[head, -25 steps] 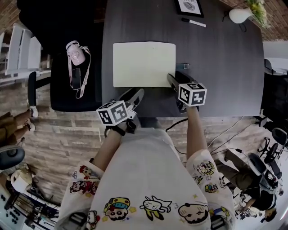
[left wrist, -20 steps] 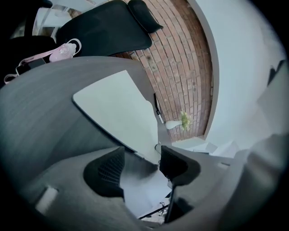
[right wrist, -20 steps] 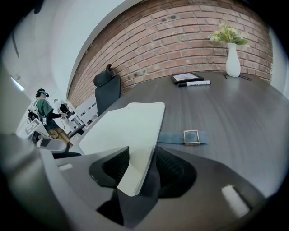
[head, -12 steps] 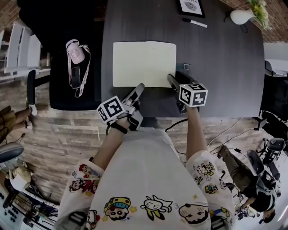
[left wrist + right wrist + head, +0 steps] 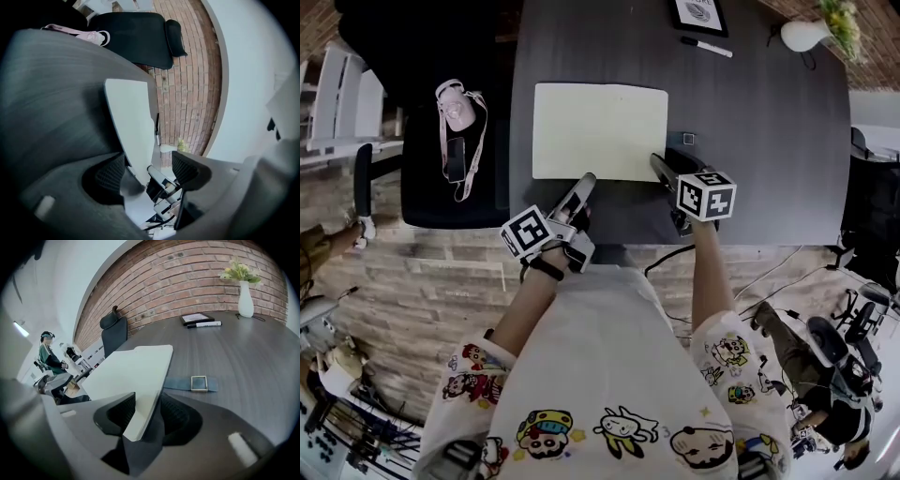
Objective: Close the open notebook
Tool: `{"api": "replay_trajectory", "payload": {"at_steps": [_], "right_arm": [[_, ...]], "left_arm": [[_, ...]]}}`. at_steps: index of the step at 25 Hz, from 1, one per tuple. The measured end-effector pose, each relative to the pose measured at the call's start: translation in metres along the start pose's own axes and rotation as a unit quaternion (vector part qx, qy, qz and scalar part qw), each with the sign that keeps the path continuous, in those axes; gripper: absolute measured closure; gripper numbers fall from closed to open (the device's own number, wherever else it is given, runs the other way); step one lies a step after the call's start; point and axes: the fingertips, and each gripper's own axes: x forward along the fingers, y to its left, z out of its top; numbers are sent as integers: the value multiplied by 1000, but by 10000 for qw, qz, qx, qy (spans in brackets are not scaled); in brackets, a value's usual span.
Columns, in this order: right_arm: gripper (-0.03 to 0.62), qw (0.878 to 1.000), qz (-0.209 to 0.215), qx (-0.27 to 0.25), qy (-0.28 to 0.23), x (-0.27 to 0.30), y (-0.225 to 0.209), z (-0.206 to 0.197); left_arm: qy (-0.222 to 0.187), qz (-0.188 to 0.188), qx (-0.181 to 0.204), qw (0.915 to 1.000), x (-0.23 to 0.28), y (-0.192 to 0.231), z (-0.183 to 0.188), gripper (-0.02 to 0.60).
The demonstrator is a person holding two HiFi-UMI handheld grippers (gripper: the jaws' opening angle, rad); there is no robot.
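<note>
Squarely on the dark table (image 5: 769, 141), near its front edge, the open notebook (image 5: 600, 131) lies flat, with free tabletop to its right. The right gripper (image 5: 147, 416), jaws just closing yet unclamped, straddles its near right corner. The left gripper (image 5: 149, 172) gapes wide at the near edge, gripping nothing.

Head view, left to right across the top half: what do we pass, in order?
pink pouch on the black chair → open notebook → black marker → white vase
</note>
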Motion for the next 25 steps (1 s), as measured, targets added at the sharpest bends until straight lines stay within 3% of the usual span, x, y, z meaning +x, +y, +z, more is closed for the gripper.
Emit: {"api": "replay_trajectory", "payload": {"at_steps": [2,4,7,9,12,15,18,21,25], "right_arm": [[411,10000,21,-25,34,1,0,-1],[413,10000,32,-44,52,1,1,-2],[414,9999,70,-64,72,0,1,-2],[416,9999,89,-82,89,-1,0,-1],[416,9999,92,-93,102,-1,1,-1],[418,9998,112,-91,109,1,2,-2],[419,9998,117,-68,116,0,1,-2],[419,9998,134,-39,122,0,1,-2],[421,9998,131,-8,115,0,-1,-2]], "left_arm": [[100,283,485,9984,-9,9,4,264],[-13,434,656,9969,-17,15,14,264],[-410,389,505,9971,-26,15,35,267],[-511,435,605,9959,-31,15,47,267],[-812,194,307,9960,-32,4,56,267],[-1134,180,325,9929,-40,3,77,282],[-1061,195,514,9928,-39,4,90,304],[-880,518,870,9910,-40,17,96,320],[-801,670,955,9899,-34,23,100,403]]}}
